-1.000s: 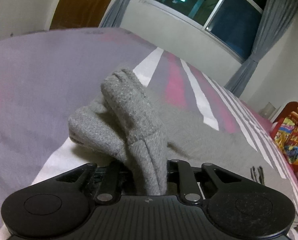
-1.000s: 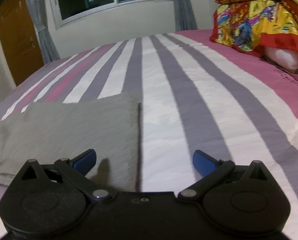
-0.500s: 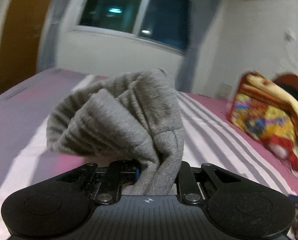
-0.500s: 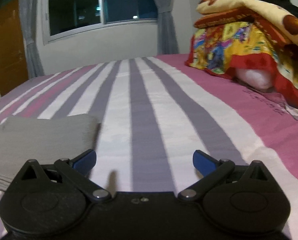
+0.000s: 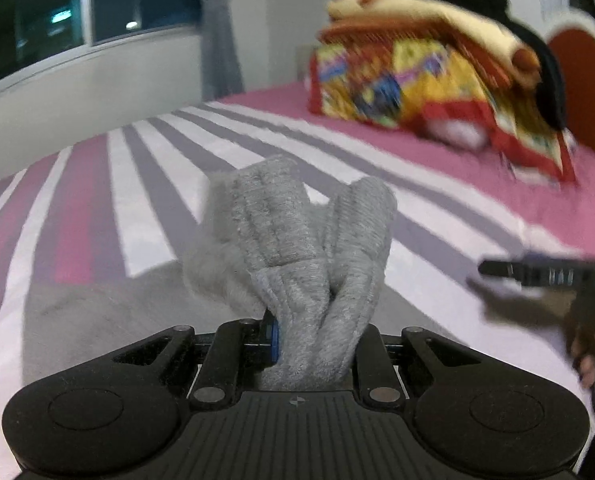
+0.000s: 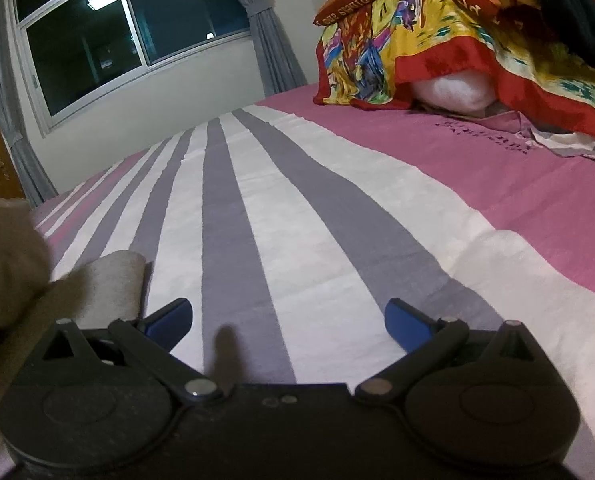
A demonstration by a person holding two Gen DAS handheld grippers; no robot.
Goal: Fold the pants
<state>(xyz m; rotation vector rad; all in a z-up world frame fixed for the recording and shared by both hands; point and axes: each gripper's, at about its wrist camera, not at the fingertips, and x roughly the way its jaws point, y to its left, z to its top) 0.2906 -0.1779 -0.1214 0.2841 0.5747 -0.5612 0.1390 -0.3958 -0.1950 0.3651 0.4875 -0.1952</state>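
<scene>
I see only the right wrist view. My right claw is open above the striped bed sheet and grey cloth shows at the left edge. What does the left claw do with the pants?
Observer: The left claw is shut on a bunched end of the grey pants, lifted above the striped bed sheet.
Operator: Does the rest of the pants lie flat?
Observer: A flat grey part lies on the sheet, below and left of the lifted bunch.
Operator: Where is my right claw from that side?
Observer: The right claw appears at the right edge of the left view, blurred, apart from the pants and holding nothing.
</scene>
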